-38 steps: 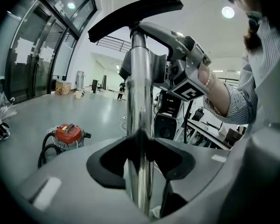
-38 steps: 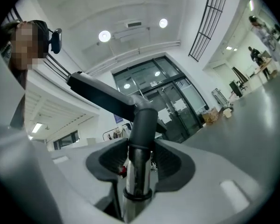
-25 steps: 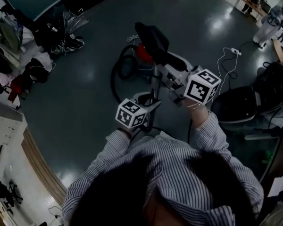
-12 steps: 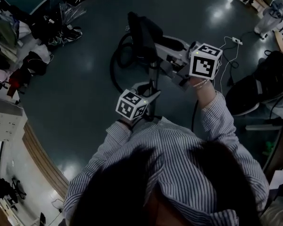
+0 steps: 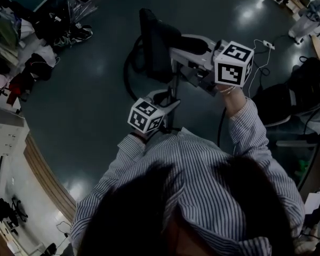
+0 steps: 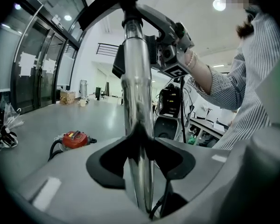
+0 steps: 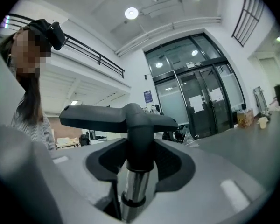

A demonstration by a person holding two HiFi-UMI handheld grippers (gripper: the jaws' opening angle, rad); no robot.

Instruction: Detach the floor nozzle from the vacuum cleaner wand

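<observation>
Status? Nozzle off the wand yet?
Done: both tools clamped on. In hand: left tool grips the chrome wand, right tool the floor nozzle's black neck. Left: nozzle still seated on the wand; joint not separated.

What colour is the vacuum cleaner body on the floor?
Red; the vacuum cleaner body shows best in the left gripper view.

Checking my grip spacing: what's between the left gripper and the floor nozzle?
Above the left gripper runs bare shiny wand, then the right gripper, clamped at the floor nozzle neck. The left gripper view shows it.
</observation>
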